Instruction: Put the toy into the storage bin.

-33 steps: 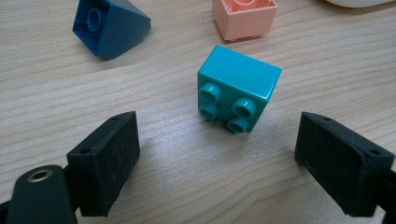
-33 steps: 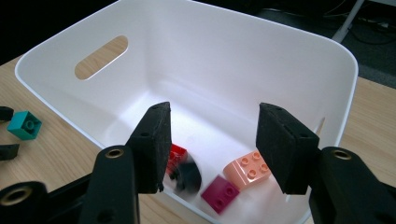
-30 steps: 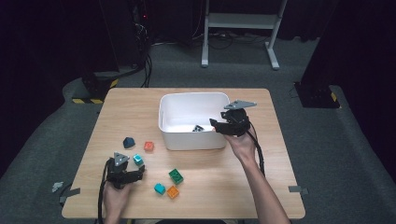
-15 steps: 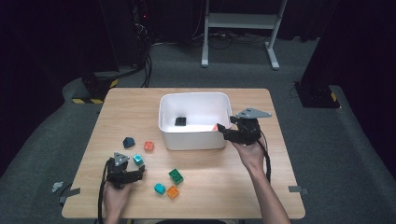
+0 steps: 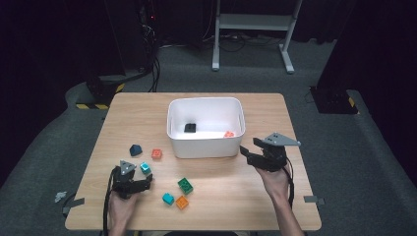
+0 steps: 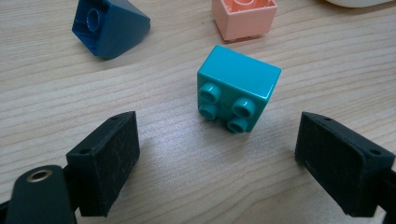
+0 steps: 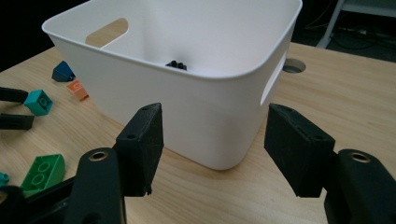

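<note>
Hands come in from the near edge of a wooden table, each holding a two-jaw gripper, and toy building bricks are being sorted into a white plastic bin at the table's middle.

Nearest, at the left, the left gripper rests low on the wood with its jaws apart. Seen along those jaws, a teal brick lies on its side between and just beyond the pads, untouched, studs facing the gripper. The gripper seems lined up so the pads can close on the brick's two flat sides.

Loose bricks lie just right of it: a teal one, an orange one and a green one. Farther off, near the bin's left corner, sit an orange-red brick and a dark blue sloped piece.

At the right, the right gripper hovers beside the bin's near right corner, empty; its jaws have just been opening, with nothing between them. It points at the bin's outer wall.

Inside the bin lie a black brick and a pale orange piece against the right wall. The bin's central spot appears chosen so either hand can reach it.
</note>
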Available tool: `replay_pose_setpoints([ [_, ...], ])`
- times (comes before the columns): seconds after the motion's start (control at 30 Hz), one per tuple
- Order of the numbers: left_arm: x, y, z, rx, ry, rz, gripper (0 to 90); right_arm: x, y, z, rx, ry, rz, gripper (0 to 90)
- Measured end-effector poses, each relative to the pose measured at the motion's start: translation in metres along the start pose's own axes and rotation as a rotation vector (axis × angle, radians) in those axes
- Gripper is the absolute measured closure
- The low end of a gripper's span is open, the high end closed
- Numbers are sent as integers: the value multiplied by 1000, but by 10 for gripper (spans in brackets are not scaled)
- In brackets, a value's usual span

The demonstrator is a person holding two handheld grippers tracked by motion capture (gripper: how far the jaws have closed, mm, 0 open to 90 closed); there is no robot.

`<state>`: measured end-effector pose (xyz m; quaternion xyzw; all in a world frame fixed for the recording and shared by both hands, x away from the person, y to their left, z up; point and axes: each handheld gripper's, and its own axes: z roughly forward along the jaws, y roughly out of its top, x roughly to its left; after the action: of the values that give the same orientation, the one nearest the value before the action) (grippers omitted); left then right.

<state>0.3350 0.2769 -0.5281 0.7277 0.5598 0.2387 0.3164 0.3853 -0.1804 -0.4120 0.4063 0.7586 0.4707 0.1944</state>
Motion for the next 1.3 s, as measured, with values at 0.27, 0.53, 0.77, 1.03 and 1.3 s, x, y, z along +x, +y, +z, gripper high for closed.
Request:
replay_pose_setpoints([
  [0.27,0,0,0,0,-3,5,137,-2,-33,7,53,-16,25,383],
  [0.53,1,0,0,-1,-8,9,139,-8,-71,25,113,-60,61,389],
  [0.77,-1,0,-1,-10,-13,24,152,-13,-89,40,179,-102,57,395],
  [1.03,0,2,-4,-28,-38,38,173,-19,-99,47,212,-135,65,388],
  [1.3,2,8,-1,-33,-80,36,229,-16,-98,51,233,-164,30,390],
])
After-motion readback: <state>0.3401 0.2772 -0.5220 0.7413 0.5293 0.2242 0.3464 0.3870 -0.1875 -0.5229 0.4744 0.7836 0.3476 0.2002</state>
